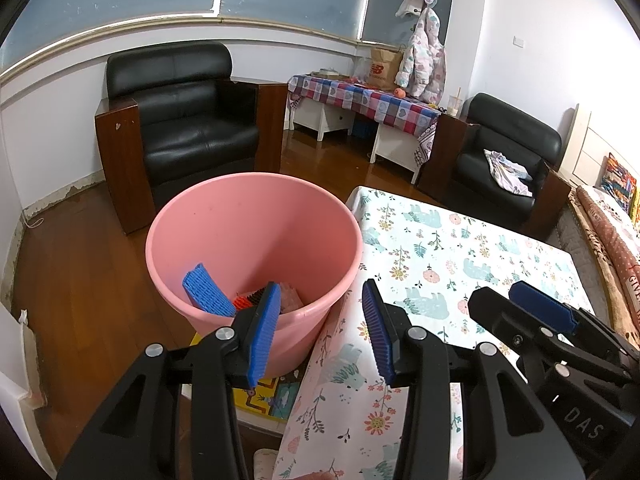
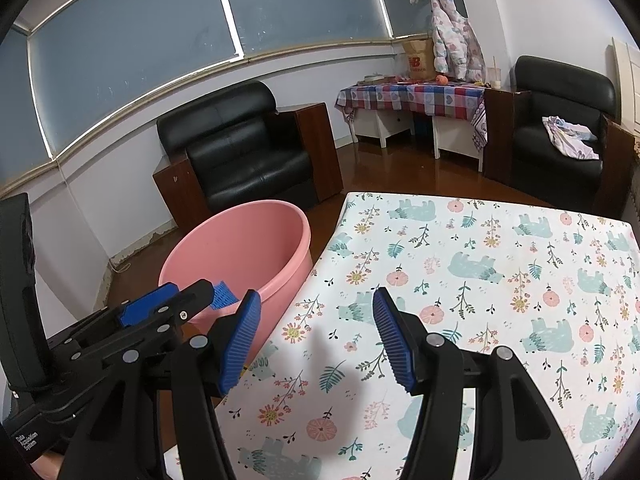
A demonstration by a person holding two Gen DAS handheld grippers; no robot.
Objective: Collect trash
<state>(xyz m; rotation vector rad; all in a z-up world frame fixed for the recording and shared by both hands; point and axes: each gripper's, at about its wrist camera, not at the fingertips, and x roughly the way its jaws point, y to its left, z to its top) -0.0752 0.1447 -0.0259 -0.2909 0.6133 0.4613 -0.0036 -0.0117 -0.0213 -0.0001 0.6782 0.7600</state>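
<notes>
My jaws are spread wide and empty on both the left gripper (image 1: 320, 312) and right gripper (image 2: 316, 320). Blue trash (image 1: 208, 290) lies in the pink bin (image 1: 256, 208) beside the surface's (image 2: 500, 280) left edge.

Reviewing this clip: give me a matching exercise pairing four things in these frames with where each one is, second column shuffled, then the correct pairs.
Things:
1. blue ridged piece
2. pink bucket
3. crumpled cloth
4. brown paper bag

Places:
A. on the seat of the black armchair at the right
B. on the floor beside the floral-covered table
C. on the checked-cloth table by the far wall
D. inside the bucket

Pairs: 1-D, 2-B, 3-A, 4-C
</notes>
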